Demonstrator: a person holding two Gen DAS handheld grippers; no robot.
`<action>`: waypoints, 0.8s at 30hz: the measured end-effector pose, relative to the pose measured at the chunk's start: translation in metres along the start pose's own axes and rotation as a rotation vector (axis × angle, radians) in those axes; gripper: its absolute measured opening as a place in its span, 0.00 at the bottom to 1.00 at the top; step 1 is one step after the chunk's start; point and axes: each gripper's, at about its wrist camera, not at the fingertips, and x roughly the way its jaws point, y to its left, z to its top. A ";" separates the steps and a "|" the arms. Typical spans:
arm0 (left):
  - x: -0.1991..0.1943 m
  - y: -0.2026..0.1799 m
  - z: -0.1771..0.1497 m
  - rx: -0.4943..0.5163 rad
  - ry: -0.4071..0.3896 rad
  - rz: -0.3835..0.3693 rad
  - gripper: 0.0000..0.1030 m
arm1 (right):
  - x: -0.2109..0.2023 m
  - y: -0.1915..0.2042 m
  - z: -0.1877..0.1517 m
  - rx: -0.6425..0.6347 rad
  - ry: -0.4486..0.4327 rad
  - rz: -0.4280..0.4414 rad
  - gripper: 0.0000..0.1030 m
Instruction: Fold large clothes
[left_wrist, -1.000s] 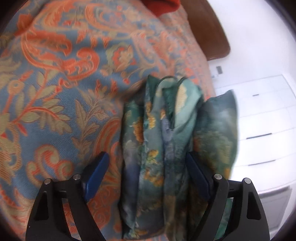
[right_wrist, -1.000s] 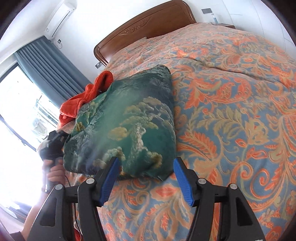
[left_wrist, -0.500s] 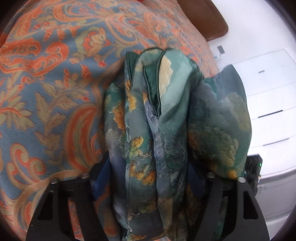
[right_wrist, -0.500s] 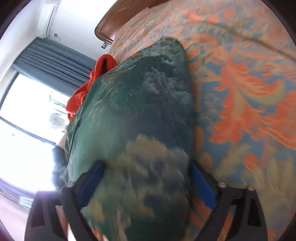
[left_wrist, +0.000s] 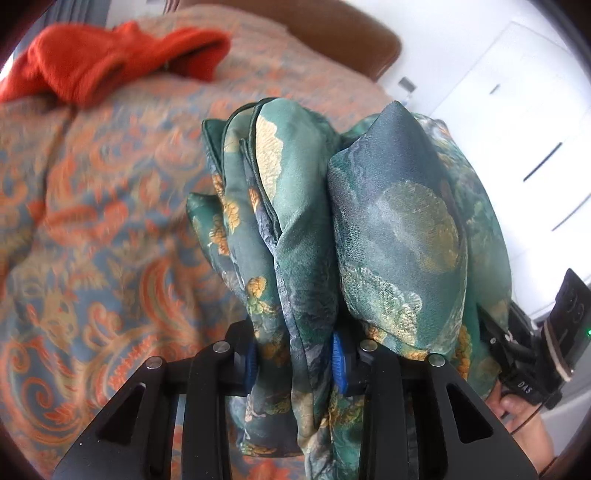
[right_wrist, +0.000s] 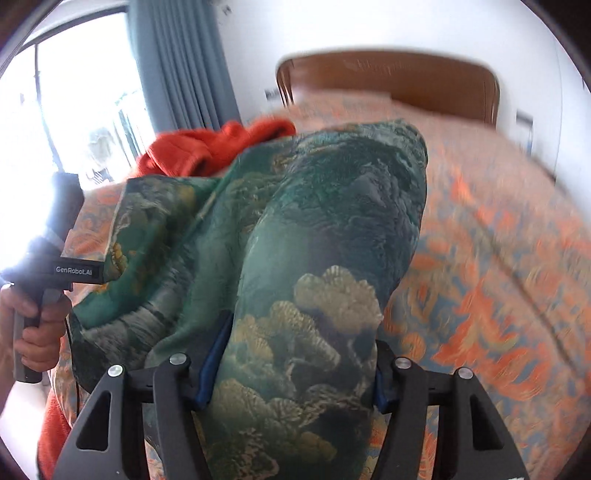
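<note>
Folded green garment (left_wrist: 369, 229) raised above the bed (left_wrist: 92, 221), its long axis running away from both tongs, left tongs (left_wrist: 295, 363) and right tongs (right_wrist: 291, 373) each clamped on its near end, side by side.

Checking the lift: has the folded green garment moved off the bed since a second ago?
Yes. The green garment has risen off the bedspread, toward the headboard, clamped in both grippers.

Pretty clearly a home bedroom. There's a bed with a paisley bedspread (right_wrist: 498, 277) and a wooden headboard (right_wrist: 388, 81), plus grey-blue curtains (right_wrist: 181, 70) by a bright window (right_wrist: 81, 110) and white drawers (left_wrist: 535, 155).
</note>
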 end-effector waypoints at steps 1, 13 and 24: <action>-0.003 -0.003 0.006 0.007 -0.013 0.000 0.30 | -0.006 0.003 0.004 -0.010 -0.025 -0.003 0.61; 0.074 0.012 0.115 0.011 -0.057 0.115 0.48 | 0.047 -0.066 0.096 0.077 -0.104 -0.002 0.62; 0.016 0.043 0.057 0.005 -0.232 0.271 0.96 | 0.085 -0.191 0.065 0.604 -0.044 0.157 0.88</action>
